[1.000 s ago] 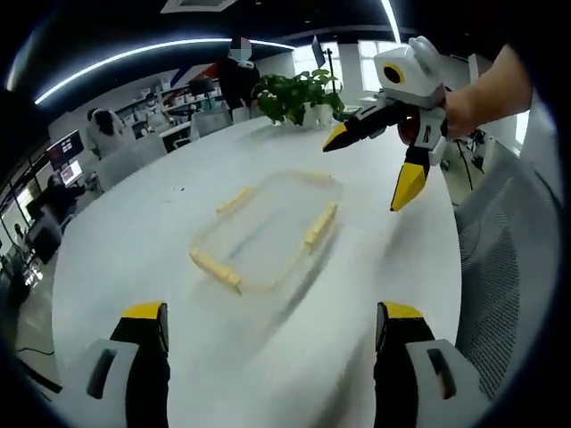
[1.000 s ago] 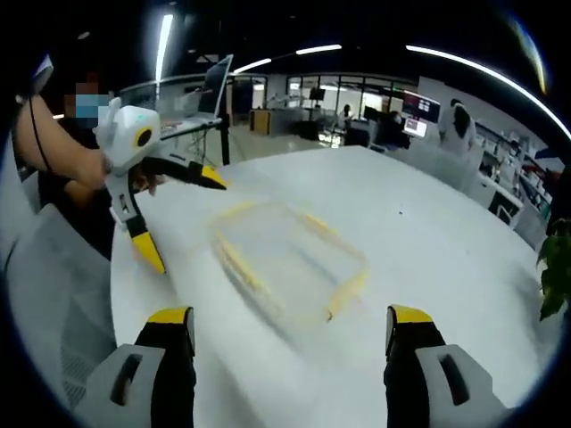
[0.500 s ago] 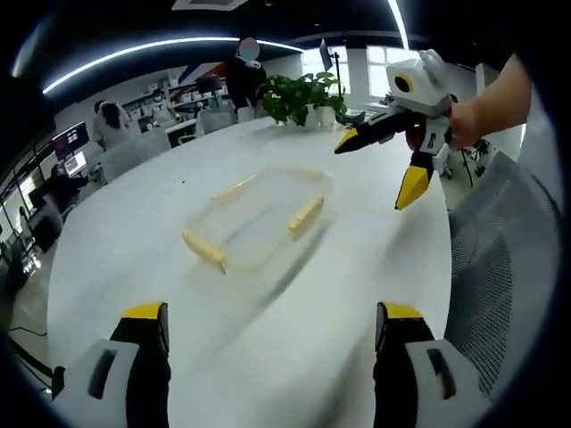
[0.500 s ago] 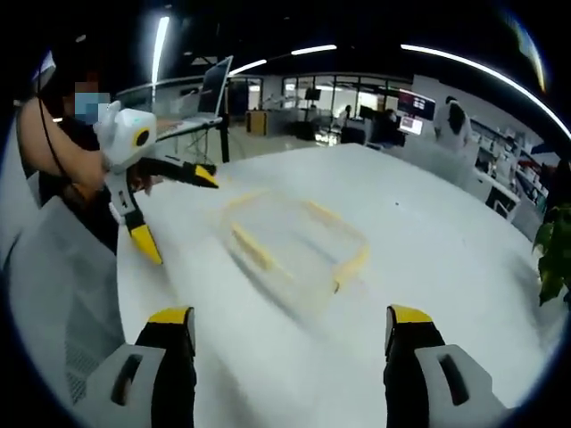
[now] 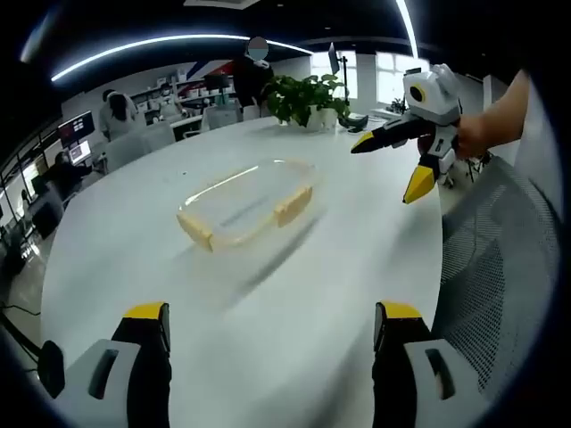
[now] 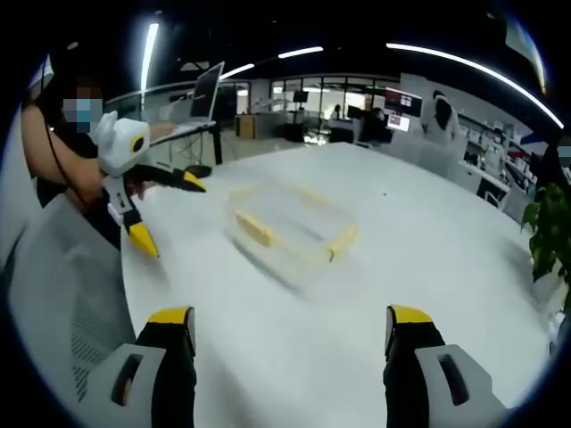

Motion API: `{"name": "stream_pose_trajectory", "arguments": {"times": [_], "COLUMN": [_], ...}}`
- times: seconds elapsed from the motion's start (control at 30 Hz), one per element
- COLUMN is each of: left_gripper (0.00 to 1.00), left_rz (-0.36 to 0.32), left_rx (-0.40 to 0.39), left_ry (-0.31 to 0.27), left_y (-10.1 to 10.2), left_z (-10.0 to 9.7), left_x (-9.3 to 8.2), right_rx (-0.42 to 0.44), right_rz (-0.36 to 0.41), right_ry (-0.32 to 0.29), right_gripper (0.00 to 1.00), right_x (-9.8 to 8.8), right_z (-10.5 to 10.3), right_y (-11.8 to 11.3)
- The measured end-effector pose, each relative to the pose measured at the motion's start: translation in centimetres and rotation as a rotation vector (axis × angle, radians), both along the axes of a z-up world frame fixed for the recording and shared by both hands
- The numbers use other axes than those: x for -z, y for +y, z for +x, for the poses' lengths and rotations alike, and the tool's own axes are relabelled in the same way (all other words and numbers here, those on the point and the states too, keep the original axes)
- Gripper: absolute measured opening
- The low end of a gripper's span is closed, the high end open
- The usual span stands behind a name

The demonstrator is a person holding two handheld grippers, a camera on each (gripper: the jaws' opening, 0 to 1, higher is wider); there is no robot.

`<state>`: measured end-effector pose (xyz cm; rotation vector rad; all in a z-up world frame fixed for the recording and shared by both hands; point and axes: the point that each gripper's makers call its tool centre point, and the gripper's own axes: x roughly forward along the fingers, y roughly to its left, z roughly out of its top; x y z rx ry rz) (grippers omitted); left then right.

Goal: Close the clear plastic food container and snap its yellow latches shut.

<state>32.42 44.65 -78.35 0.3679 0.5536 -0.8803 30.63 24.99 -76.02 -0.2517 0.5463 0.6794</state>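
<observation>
Clear container (image 5: 250, 203) w/ yellow latches (image 5: 293, 206) sits on white table (image 5: 268, 330), well ahead of my left claw (image 5: 268, 357) & right claw (image 6: 290, 357), both spread wide, holding nothing.

My left gripper (image 6: 156, 214): held in hand, jaws spread wide, gripping nothing. My right gripper (image 5: 397, 165): held in hand, jaws likewise wide apart, gripping nothing.

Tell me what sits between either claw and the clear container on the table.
Nothing visible. Bare white table lies between the open left claw and the container; the open right claw faces it across bare table too.
</observation>
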Motion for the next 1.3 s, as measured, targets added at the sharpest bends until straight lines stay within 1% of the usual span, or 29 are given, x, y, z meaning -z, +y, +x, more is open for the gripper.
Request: {"name": "stream_pose_trajectory", "arguments": {"times": [0.13,0.33,0.5,0.67,0.77,0.83,1.3], "left_gripper": [0.95,0.95,0.95,0.95,0.95,0.95,0.95], "left_rz": [0.001,-0.009,-0.011,-0.026,-0.011,-0.008,-0.004], "left_rx": [-0.004,-0.023,-0.033,-0.05,-0.04,-0.03,-0.039], "left_ry": [0.005,0.01,0.016,0.014,0.02,0.016,0.014], "left_y": [0.2,0.6,0.8,1.0,0.9,0.7,0.9], "left_z": [-0.7,-1.2,-1.8,-1.4,-1.7,-1.8,-1.8], "left_x": [0.2,0.2,0.5,0.3,0.6,0.5,0.7], "right_rx": [0.007,0.03,0.039,0.064,0.077,0.082,0.073], "right_rz": [-0.004,-0.002,0.002,0.007,0.015,0.017,0.018], "right_ry": [-0.006,-0.021,-0.021,-0.029,-0.037,-0.034,-0.031], "right_gripper": [0.88,0.88,0.88,0.88,0.88,0.88,0.88], "right_x": [-0.1,-0.2,-0.2,-0.1,-0.4,-0.2,0.0], "right_z": [-0.4,-1.0,-1.4,-1.8,-1.5,-1.5,-1.6], "right_y": [-0.5,-1.2,-1.7,-2.2,-2.4,-2.5,-2.3]}}
